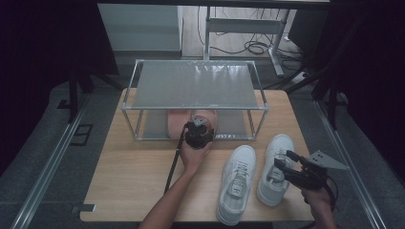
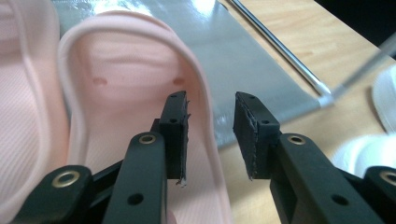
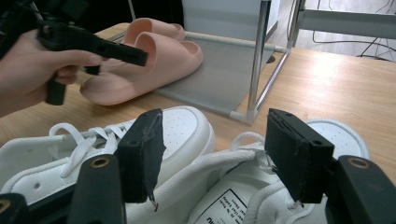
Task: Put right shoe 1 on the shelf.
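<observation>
Two pink slippers [image 1: 177, 123] lie on the lower shelf [image 2: 252, 65] of a metal rack [image 1: 196, 85]. My left gripper [image 1: 198, 129] hovers at their heel end. In the left gripper view the left gripper [image 2: 212, 135] is open, and the side wall of the nearer slipper [image 2: 126, 93] runs between the jaws with a gap on each side. Two white sneakers [image 1: 237, 183] stand on the table at the front right. My right gripper [image 1: 282, 160] is open above the right sneaker [image 3: 233, 196], its jaws wide on either side of the collar.
The rack's top shelf is bare, and its front posts [image 3: 257, 60] stand close to the sneakers' toes. The wooden table [image 1: 133, 176] has free room at the front left. Beyond the table are a desk frame and cables on the floor.
</observation>
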Available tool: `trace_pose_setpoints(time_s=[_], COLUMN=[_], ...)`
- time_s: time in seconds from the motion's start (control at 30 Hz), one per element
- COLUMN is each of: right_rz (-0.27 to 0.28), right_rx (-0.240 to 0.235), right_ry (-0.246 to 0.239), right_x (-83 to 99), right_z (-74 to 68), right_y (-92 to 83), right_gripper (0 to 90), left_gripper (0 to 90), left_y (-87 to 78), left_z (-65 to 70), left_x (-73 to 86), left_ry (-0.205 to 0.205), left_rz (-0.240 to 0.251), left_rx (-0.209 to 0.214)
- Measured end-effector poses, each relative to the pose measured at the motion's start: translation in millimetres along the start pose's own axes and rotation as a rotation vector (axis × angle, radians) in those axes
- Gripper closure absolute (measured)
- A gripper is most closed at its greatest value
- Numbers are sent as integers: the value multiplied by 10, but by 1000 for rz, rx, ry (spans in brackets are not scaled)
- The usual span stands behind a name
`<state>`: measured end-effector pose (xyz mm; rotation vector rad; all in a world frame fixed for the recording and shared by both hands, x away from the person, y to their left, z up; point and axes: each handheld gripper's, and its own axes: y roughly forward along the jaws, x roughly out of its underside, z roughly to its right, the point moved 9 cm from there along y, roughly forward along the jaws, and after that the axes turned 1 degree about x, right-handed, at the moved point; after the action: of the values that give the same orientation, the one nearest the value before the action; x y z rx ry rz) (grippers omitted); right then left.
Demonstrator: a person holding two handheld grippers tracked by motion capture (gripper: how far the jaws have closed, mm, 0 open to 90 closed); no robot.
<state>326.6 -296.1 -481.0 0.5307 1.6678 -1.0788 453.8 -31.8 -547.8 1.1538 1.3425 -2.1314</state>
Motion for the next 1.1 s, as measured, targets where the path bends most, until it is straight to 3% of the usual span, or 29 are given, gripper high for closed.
trace_pose_setpoints(time_s=[0.17, 0.47, 0.87, 1.1], right_rz=[0, -6, -18, -23], right_rx=[0, 0, -4, -5], right_ry=[-2, -5, -5, -4], right_x=[1, 10, 36, 46], right_z=[-1, -17, -34, -35], right_y=[2, 19, 56, 64], right_gripper=[374, 374, 375, 374], left_gripper=[745, 896, 900, 900], left_y=[-210, -485, -732, -701], left_z=[-26, -24, 47, 3], left_x=[141, 393, 656, 755], left_ry=[43, 124, 186, 218], left_rz=[-6, -65, -106, -144], left_rx=[52, 133, 214, 200])
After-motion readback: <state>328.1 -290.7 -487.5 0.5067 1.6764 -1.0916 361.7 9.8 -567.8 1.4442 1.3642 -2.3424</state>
